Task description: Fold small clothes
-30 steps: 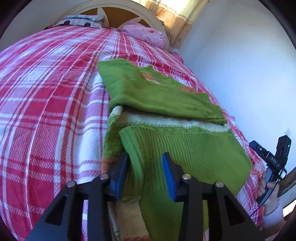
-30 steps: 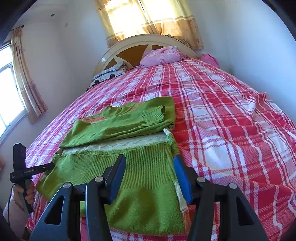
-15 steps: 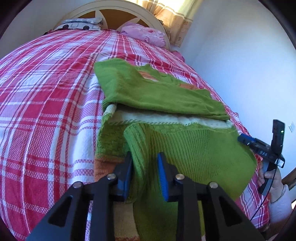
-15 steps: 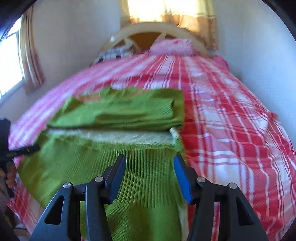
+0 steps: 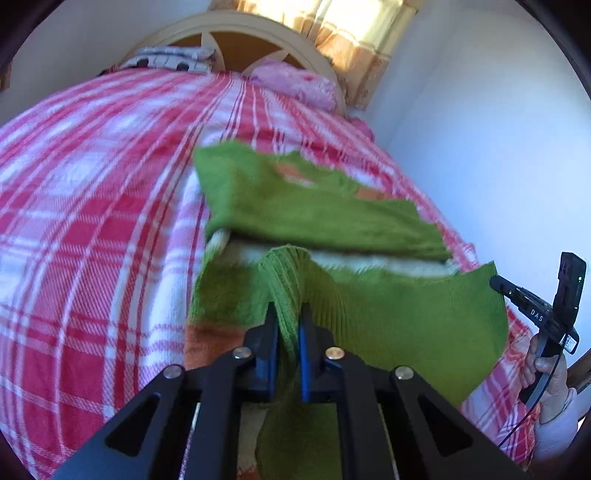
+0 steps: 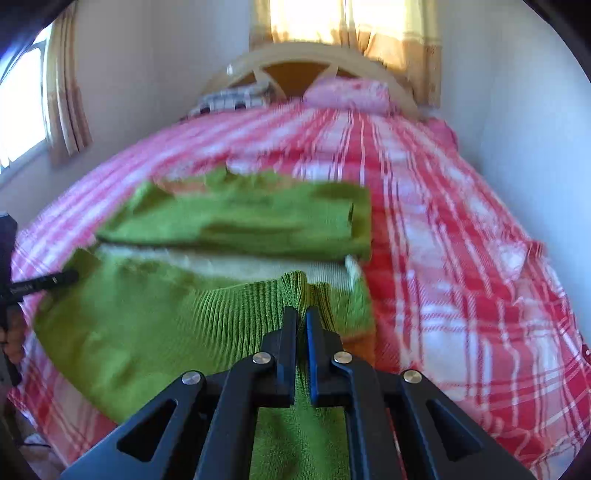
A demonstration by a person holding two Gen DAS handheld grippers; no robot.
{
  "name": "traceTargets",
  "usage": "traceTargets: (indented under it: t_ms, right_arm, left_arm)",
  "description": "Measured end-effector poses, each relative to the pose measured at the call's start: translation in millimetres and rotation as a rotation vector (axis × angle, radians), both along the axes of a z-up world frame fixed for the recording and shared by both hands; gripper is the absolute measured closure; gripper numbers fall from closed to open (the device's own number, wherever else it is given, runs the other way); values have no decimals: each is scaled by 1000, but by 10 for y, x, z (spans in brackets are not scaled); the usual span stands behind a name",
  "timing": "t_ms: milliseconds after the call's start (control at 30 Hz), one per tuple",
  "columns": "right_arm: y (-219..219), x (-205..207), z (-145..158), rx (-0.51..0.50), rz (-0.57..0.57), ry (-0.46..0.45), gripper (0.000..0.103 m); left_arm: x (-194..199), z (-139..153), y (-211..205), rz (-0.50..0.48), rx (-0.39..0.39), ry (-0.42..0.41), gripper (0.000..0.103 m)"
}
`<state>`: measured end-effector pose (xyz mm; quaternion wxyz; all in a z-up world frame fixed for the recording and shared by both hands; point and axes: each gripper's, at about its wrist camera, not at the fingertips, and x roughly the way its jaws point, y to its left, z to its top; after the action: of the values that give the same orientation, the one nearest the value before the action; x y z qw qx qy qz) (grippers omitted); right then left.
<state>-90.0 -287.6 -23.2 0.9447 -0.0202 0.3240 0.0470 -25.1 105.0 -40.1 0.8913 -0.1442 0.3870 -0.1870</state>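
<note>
A small green knitted sweater point(image 5: 388, 317) lies on the red and white checked bed point(image 5: 92, 229), its sleeves folded across the chest and a cream band showing between. My left gripper point(image 5: 288, 325) is shut on the ribbed bottom hem at its left corner, which bunches up between the blue pads. My right gripper point(image 6: 301, 321) is shut on the hem of the same sweater point(image 6: 155, 325) at its right corner. The hem is lifted off the bed at both ends. Each gripper shows at the edge of the other's view, the right one point(image 5: 535, 314) and the left one point(image 6: 33, 284).
The checked blanket point(image 6: 461, 277) covers the whole bed. A pink pillow point(image 6: 347, 94) and a grey patterned one point(image 6: 232, 99) lie by the cream headboard point(image 5: 229, 33). White walls stand close on the right of the bed; curtained windows are behind the headboard and at the left.
Both grippers have closed from open onto the sweater's bottom hem and have lifted it, so the ribbed edge now rises in a peak at each gripper.
</note>
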Motion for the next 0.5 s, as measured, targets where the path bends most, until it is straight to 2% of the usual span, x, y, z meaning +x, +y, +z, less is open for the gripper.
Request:
traceTargets:
  t_ms: [100, 200, 500]
  right_arm:
    - [24, 35, 218, 8, 15, -51, 99]
    - [105, 164, 368, -35, 20, -92, 99]
    - [190, 905, 681, -126, 2, -159, 99]
  left_arm:
    - [71, 211, 40, 16, -30, -35, 94]
    - [257, 351, 62, 39, -29, -49, 94]
    - [960, 592, 204, 134, -59, -66, 94]
